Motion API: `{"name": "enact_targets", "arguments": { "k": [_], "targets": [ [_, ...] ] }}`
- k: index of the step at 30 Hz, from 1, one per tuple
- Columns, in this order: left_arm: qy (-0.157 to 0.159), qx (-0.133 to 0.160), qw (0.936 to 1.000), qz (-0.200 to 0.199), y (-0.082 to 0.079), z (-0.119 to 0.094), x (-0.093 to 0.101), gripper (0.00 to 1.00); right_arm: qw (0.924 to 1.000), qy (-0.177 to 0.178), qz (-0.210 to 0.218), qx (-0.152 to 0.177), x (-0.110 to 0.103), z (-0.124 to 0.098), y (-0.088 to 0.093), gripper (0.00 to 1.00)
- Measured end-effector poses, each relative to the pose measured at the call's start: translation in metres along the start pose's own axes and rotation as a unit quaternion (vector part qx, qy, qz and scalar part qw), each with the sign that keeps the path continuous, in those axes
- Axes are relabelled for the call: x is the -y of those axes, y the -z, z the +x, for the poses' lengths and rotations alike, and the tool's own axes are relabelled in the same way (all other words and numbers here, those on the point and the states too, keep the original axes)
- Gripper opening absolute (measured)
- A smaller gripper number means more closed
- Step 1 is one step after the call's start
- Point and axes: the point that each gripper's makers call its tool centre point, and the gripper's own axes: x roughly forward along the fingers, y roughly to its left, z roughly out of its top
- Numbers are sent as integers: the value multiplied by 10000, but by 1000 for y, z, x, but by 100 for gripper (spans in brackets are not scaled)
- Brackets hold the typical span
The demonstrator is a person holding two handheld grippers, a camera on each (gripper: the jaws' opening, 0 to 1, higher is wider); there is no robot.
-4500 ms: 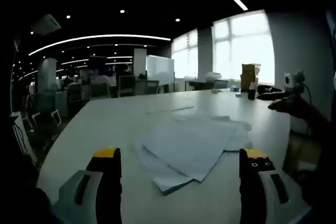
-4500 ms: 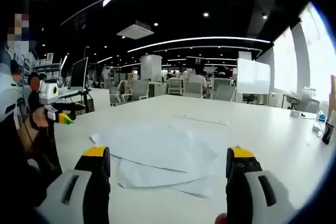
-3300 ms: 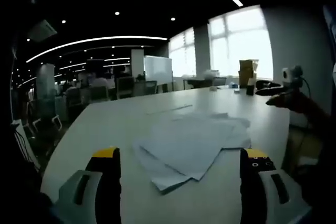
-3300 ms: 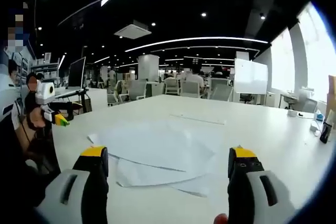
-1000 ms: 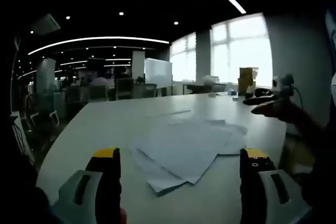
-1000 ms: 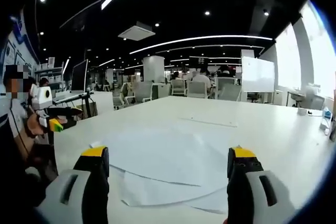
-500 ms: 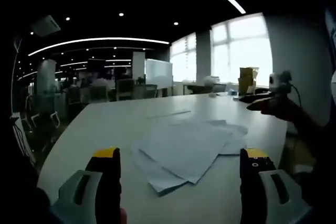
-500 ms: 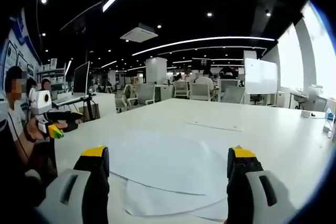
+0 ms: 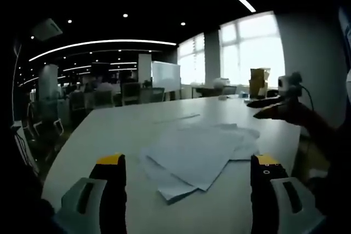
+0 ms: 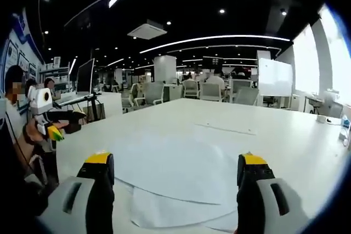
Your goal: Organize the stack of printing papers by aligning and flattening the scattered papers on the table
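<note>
1. Nearest in the left gripper view, we see our left gripper (image 9: 187, 168) with its two grey jaws tipped in yellow and black. The jaws stand wide apart and hold nothing. They hang above the near edge of the long white table (image 9: 98, 130) without touching any sheet.

2. Nearest in the right gripper view, our right gripper (image 10: 174, 165) looks the same: jaws spread wide, nothing between them, hovering over the near part of the papers.

3. Just beyond the jaws lie the scattered white printing papers (image 9: 194, 152). In the left gripper view they form a loose fan near the middle of the table, with corners sticking out at different angles and one sheet poking toward us. In the right gripper view the same papers (image 10: 181, 176) spread across the near tabletop, edges overlapping unevenly.

4. We judge the task hardly begun: no sheets are squared up, and no edges line up. All the gathering, aligning and flattening is left to do.

5. At the right of the left gripper view, the right gripper (image 9: 269, 104) shows held above the table's right side. At the left of the right gripper view, the left gripper (image 10: 50, 127) shows held beside the table.

6. Farther off, one thin separate white sheet (image 10: 226, 128) lies flat on the table, well apart from the pile.

7. Farthest away stand grey office chairs (image 10: 145, 94), a white board (image 9: 166, 74) and bright windows (image 9: 252, 50).
</note>
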Motion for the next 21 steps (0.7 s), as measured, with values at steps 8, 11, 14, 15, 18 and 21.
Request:
{"name": "enact_targets", "arguments": {
  "k": [8, 11, 14, 15, 18, 21],
  "targets": [
    [-55, 3, 10000, 20, 3, -2, -1, 96, 10000, -40, 16, -51, -5, 3, 6, 88],
    [-151, 91, 9998, 57, 1, -3, -3, 96, 10000, -33, 12, -87, -6, 4, 9, 88],
    [-160, 105, 9998, 9, 0, -4, -4, 96, 9999, -48, 28, -89, -7, 4, 10, 88],
    [-161, 146, 9997, -56, -1, -5, -5, 97, 9999, -63, 25, -106, -8, 5, 11, 88],
    [-166, 245, 9994, -154, -5, -8, -6, 97, 9999, -56, -10, -113, -10, 5, 12, 88],
    [-160, 269, 9994, -167, -6, -8, -6, 97, 9999, -12, -76, -136, -8, 4, 13, 88]
  ]
}}
